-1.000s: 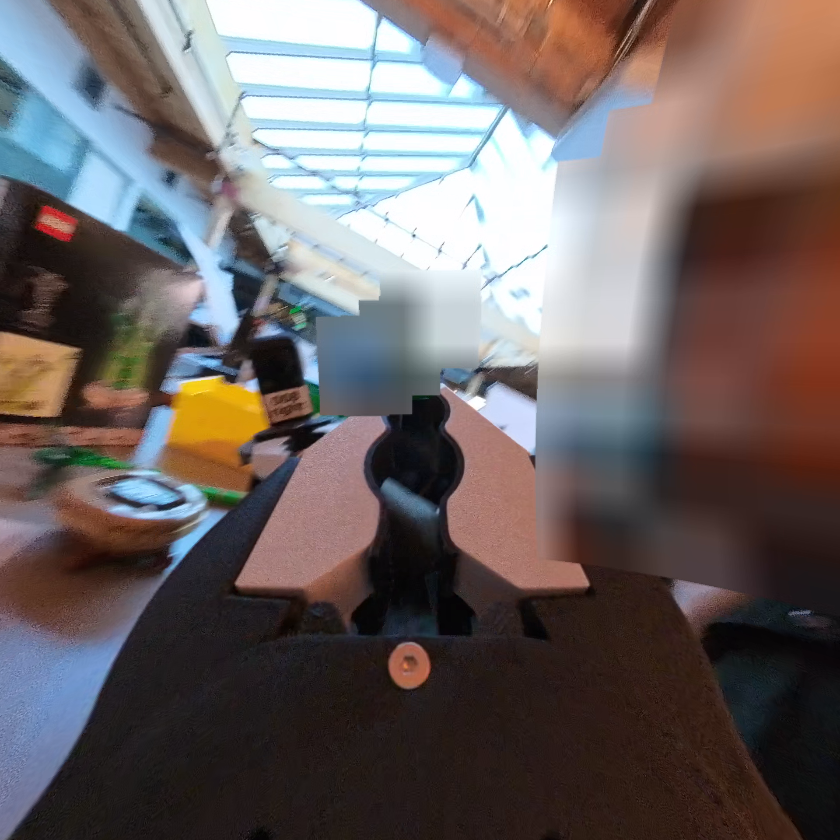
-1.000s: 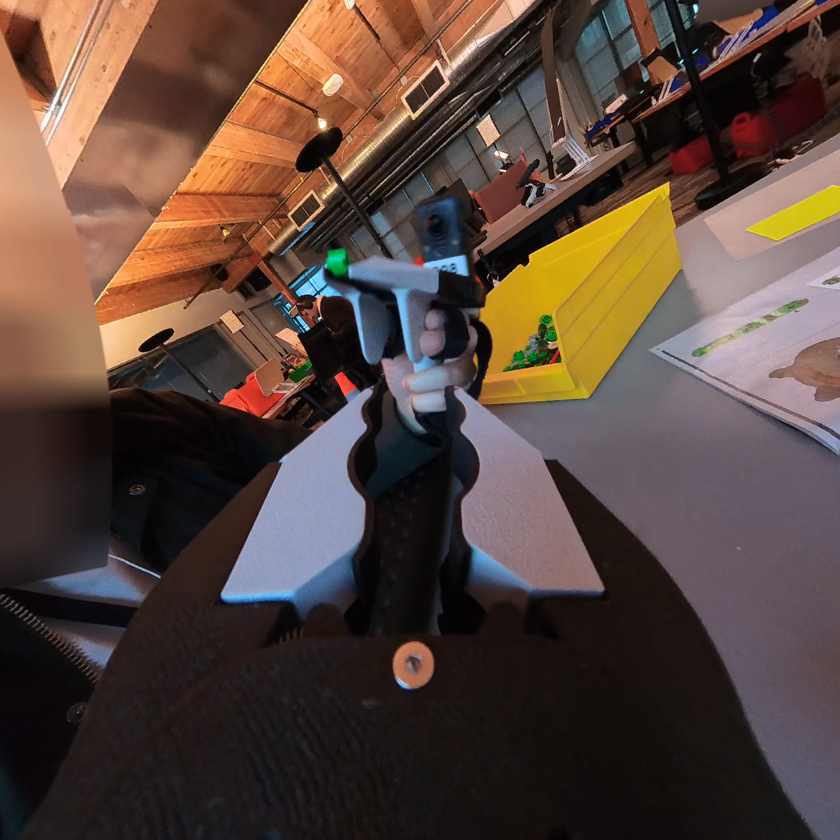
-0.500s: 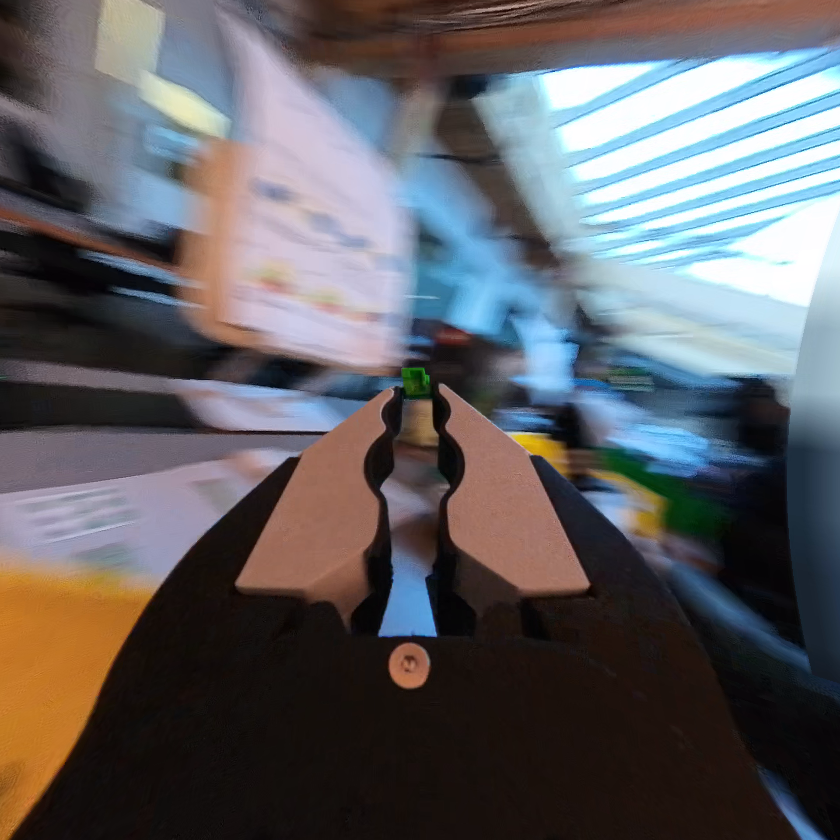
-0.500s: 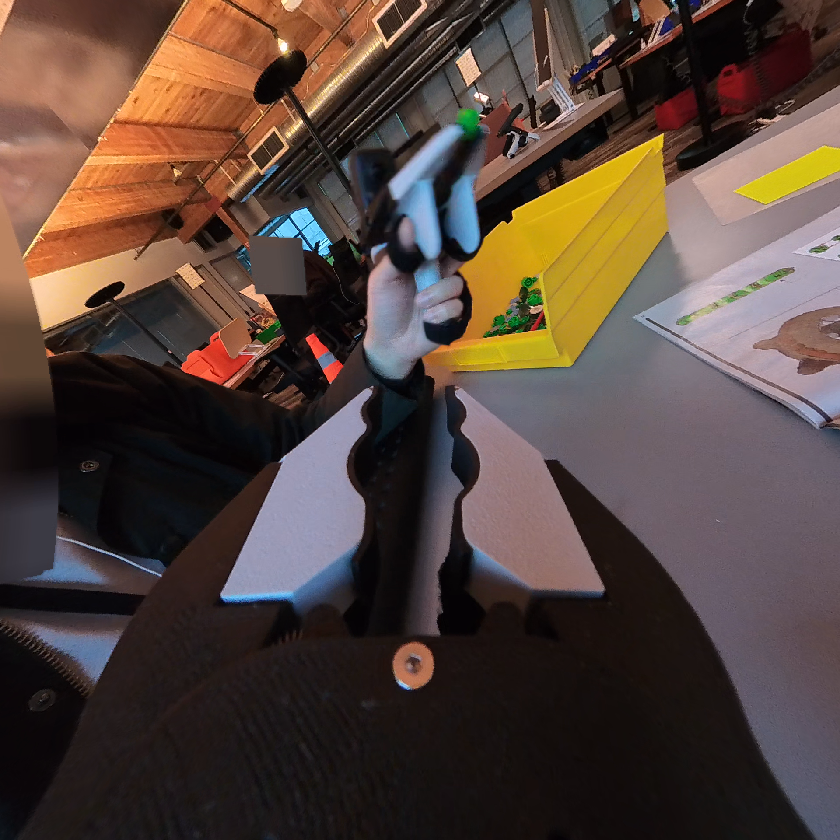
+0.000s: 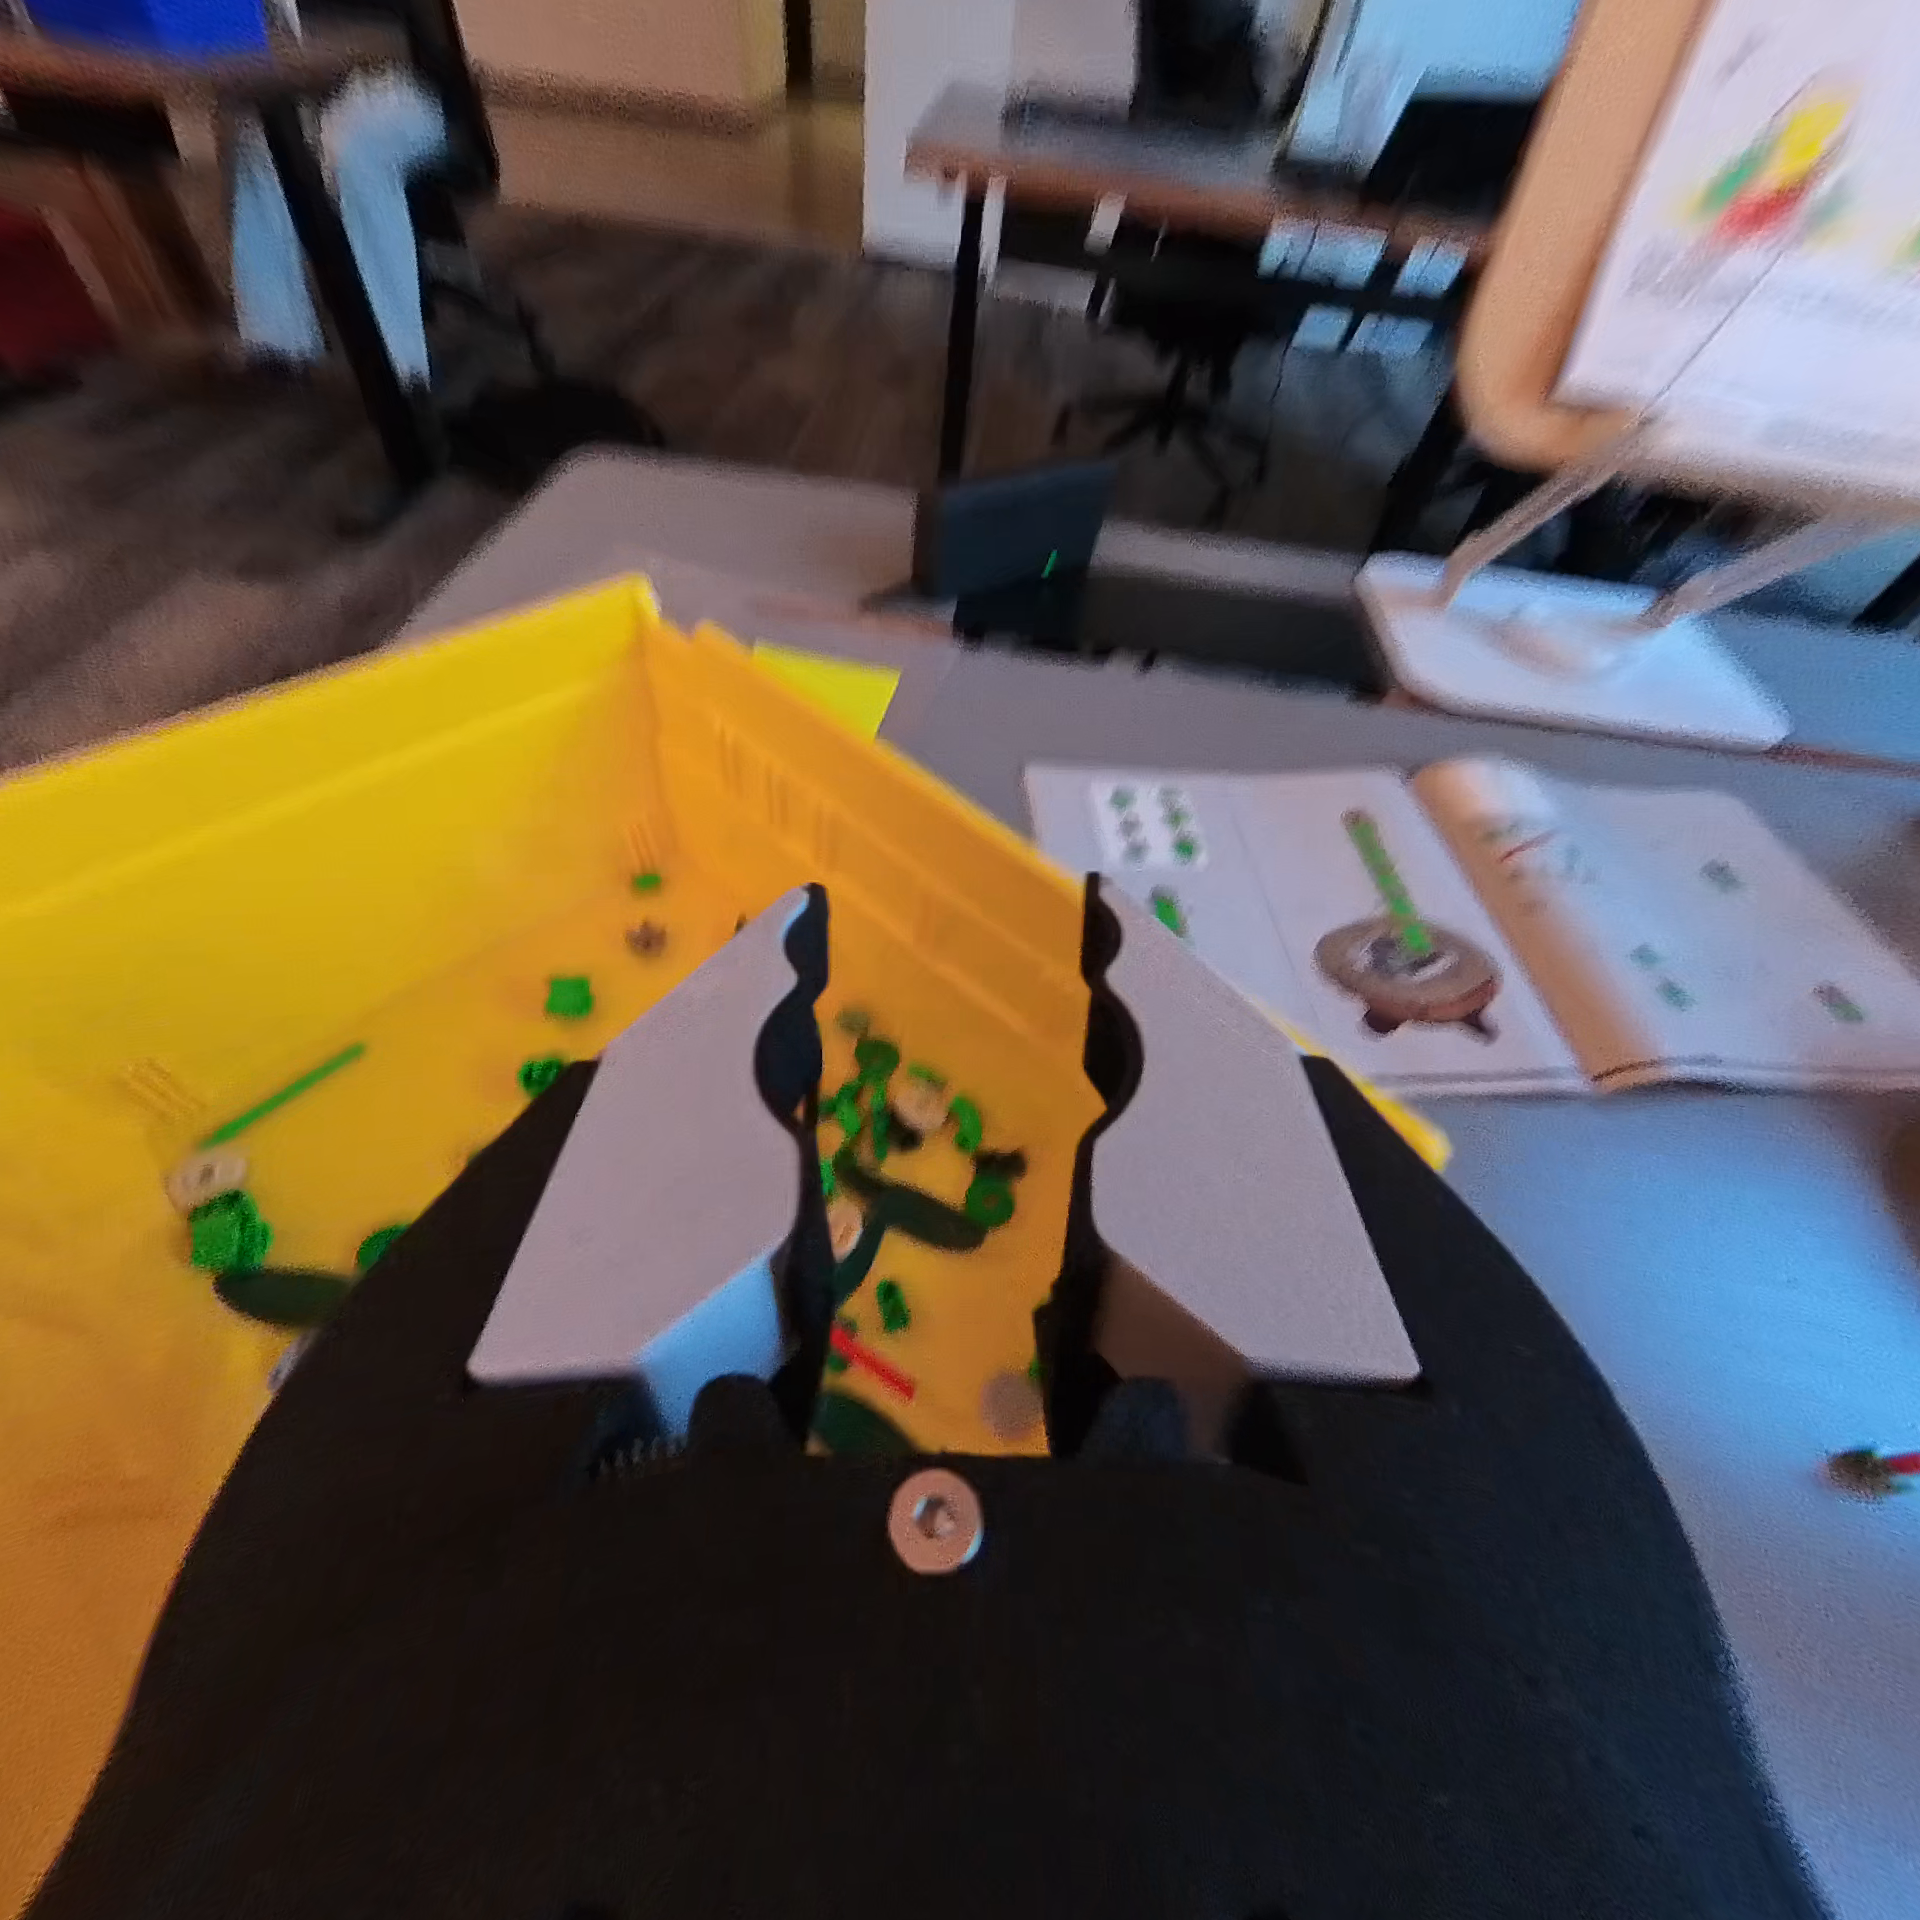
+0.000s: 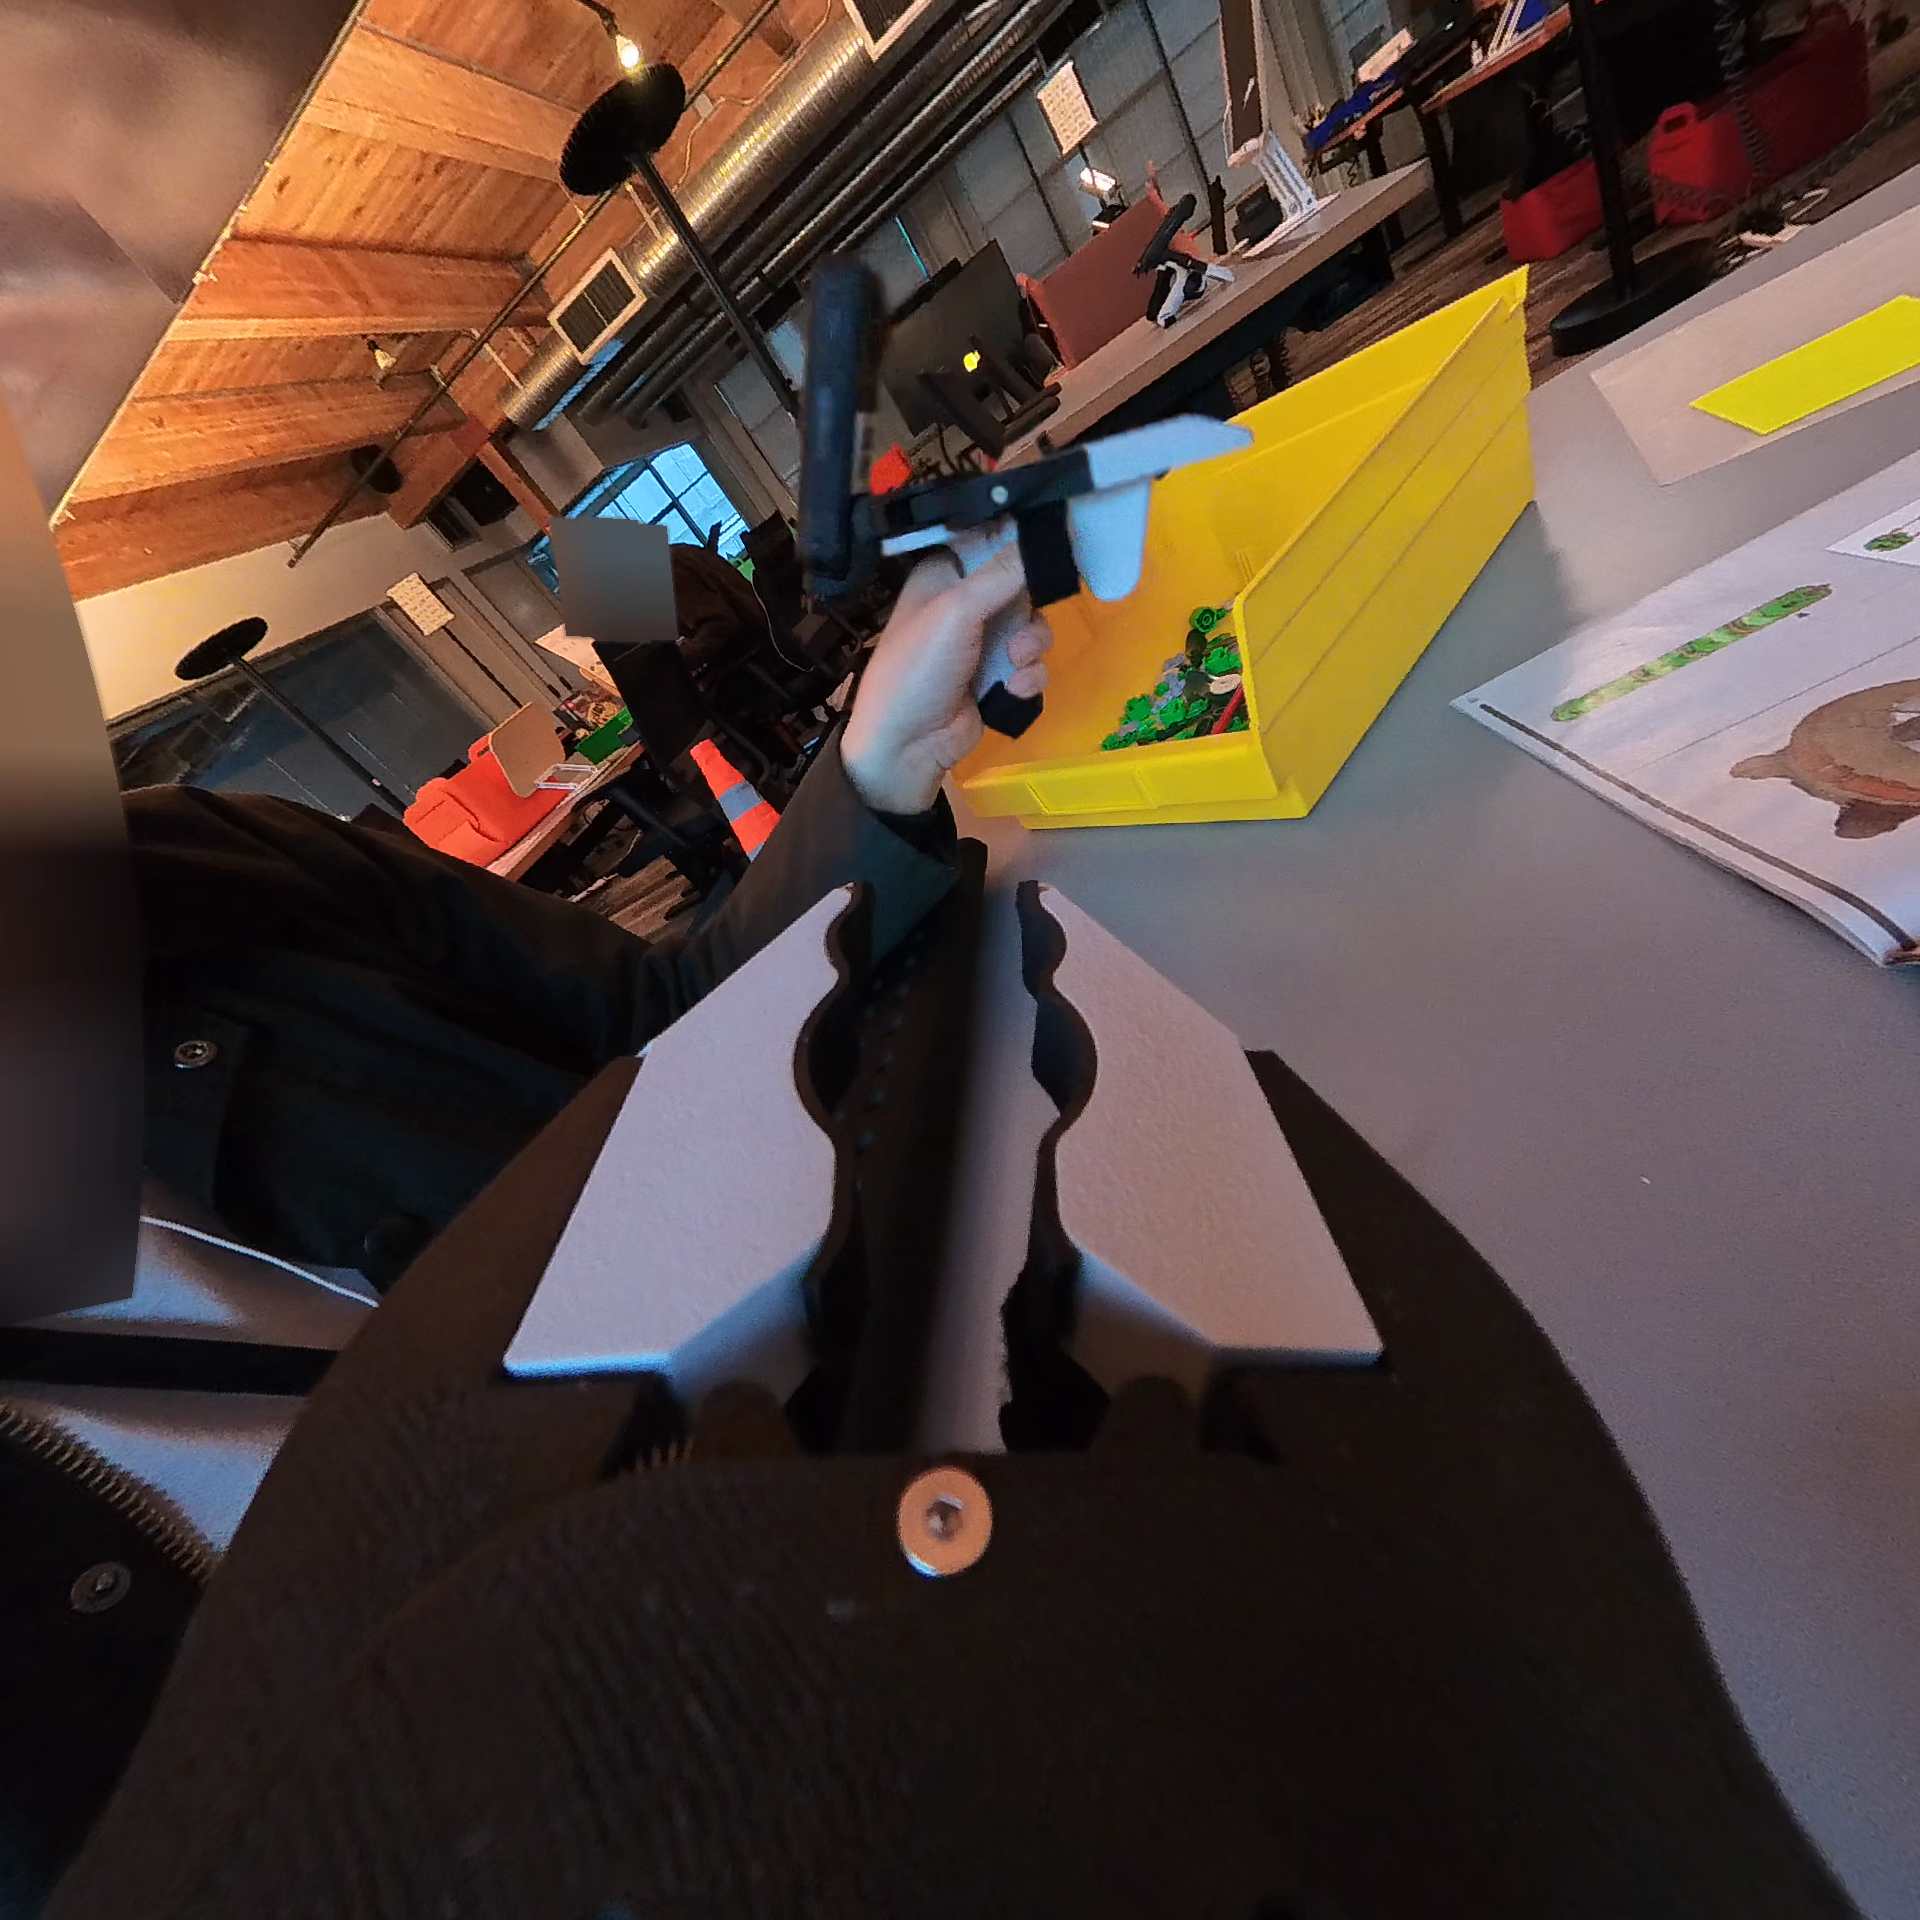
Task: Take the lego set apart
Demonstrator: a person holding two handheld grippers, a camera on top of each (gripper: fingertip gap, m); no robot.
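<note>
My left gripper [image 5: 948, 904] is open and empty, held above the yellow bin [image 5: 312, 707]. Loose green, tan and red lego pieces [image 5: 904, 1143] lie on the bin's floor below it. In the right wrist view the left gripper [image 6: 1195, 442] hangs over the same bin [image 6: 1392, 582], held by a hand [image 6: 925, 686], with the pieces [image 6: 1184, 686] heaped at the bin's near end. My right gripper [image 6: 937, 891] is low over the grey table, jaws a little apart, holding nothing.
An open instruction booklet [image 5: 1455, 935] lies right of the bin; it also shows in the right wrist view [image 6: 1714, 748]. A small lego piece [image 5: 1870, 1470] lies on the table at the right edge. A yellow sheet [image 6: 1808, 374] lies farther back. My right fingertips sit around 30 cm from my left ones.
My left gripper swung from pointing upward to pointing down over the bin. It was shut on a small green piece half a second ago; now it is open and the piece is gone.
</note>
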